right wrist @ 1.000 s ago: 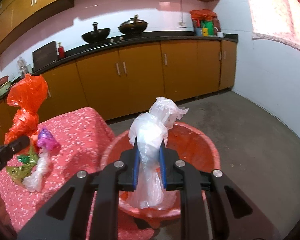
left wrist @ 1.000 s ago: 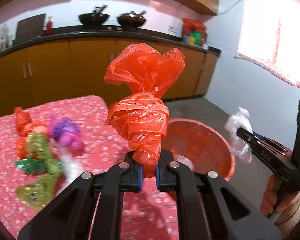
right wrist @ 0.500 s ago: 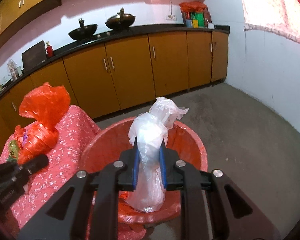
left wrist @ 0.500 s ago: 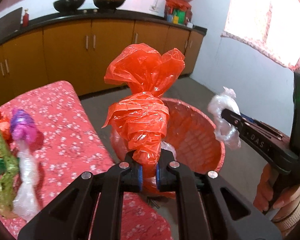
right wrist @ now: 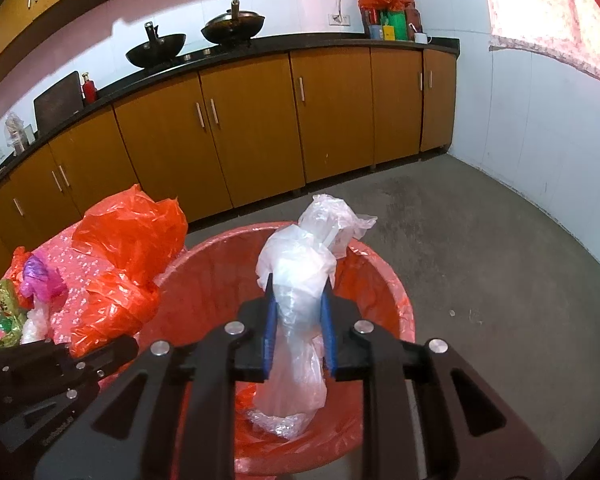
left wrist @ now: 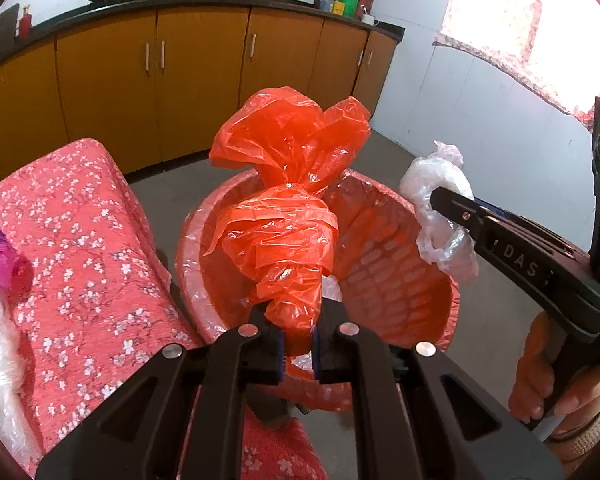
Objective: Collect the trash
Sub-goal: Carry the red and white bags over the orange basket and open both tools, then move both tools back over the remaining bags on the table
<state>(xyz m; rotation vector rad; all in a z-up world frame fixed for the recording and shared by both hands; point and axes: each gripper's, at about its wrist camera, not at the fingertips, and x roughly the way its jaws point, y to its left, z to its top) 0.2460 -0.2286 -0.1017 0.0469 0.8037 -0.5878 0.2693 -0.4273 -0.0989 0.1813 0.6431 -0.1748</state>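
Note:
My left gripper [left wrist: 298, 344] is shut on a knotted orange plastic bag [left wrist: 288, 208] and holds it over the near rim of the red basket [left wrist: 396, 272]. The same bag shows at the left in the right wrist view [right wrist: 128, 264]. My right gripper [right wrist: 298, 336] is shut on a clear plastic bag [right wrist: 300, 296] and holds it above the middle of the red basket [right wrist: 388, 292]. That bag also shows at the right in the left wrist view [left wrist: 440, 220]. Crumpled clear plastic [right wrist: 280, 420] lies in the basket's bottom.
The table with a red flowered cloth [left wrist: 80, 260] stands left of the basket. More trash lies on it: a purple wrapper [right wrist: 40, 276], a green-gold wrapper [right wrist: 6, 304], a clear bag [left wrist: 4, 360]. Brown kitchen cabinets [right wrist: 260, 128] line the back wall.
Both grippers have moved right from the table to over the basket, each still holding its bag. The table trash has slid to the left edge of view.

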